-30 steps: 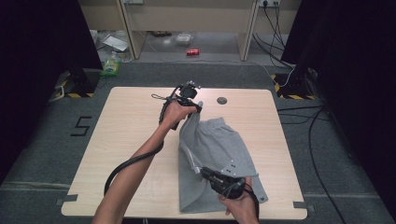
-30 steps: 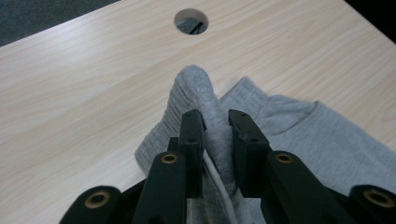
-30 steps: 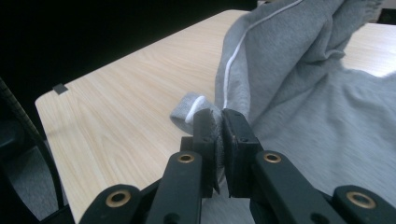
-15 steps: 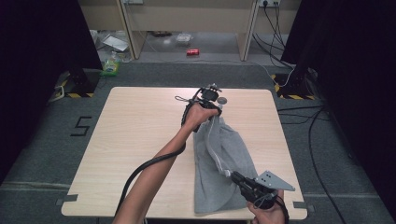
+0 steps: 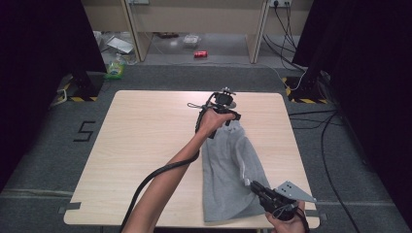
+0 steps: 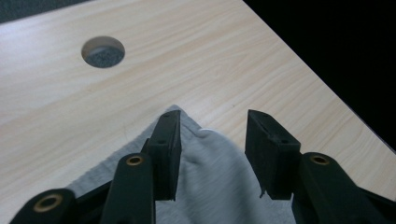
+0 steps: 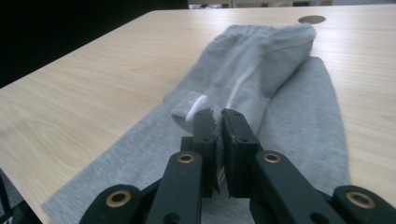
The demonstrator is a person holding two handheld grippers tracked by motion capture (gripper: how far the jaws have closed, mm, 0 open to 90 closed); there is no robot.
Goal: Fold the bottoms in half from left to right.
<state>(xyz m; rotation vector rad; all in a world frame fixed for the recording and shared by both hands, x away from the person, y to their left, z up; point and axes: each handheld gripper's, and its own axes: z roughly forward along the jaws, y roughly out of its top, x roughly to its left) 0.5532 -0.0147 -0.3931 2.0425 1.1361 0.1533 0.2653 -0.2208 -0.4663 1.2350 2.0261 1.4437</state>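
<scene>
While the grey garment (image 5: 228, 170) lies folded on the table (image 5: 145, 145), its long axis runs from near edge toward the round hole (image 6: 102, 51). Left gripper (image 6: 212, 135), jaws just parting, straddles its far end; right gripper (image 7: 218, 126) pinches a near fold.

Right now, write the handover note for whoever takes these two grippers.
Left gripper: jaws have just been opening, apart over the far end of the grey garment, pads not pressing it; treat it as released.
Right gripper: shut on a fold of the cloth at the garment's near end.
Garment: lies lengthwise on the right half of the table, one layer folded over the other, far end near the round hole.
Done: lengthwise fold laid down.
Left: probably release the right grip, then fold it shorter.
</scene>
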